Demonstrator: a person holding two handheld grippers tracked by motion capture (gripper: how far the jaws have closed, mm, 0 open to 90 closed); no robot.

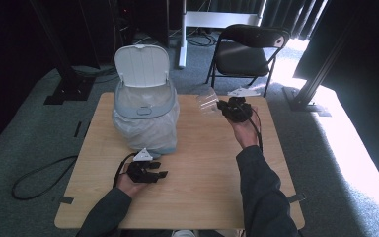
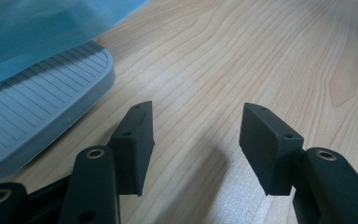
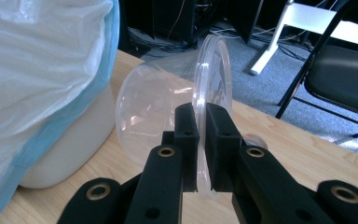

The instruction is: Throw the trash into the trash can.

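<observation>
A clear plastic cup [image 3: 168, 105] is held up by its rim beside a lined bin [image 1: 145, 106] on a wooden table [image 1: 212, 168].

The table is seen on grey carpet, with a black folding chair [image 1: 246, 49] beyond its far edge. The bin is stood on the far left part of the table, its white lid [image 1: 142, 65] raised upright and a pale plastic liner [image 3: 37, 70] draped over its rim and down its sides. The cup is carried above the table, just right of the bin, tipped on its side with its base towards the bin; its rim is pinched between the closed jaws of the right gripper [image 3: 202, 140]. The left gripper [image 2: 193, 144] is held low over the tabletop near the bin's ribbed grey pedal [image 2: 37, 116], jaws spread apart with nothing between them.
</observation>
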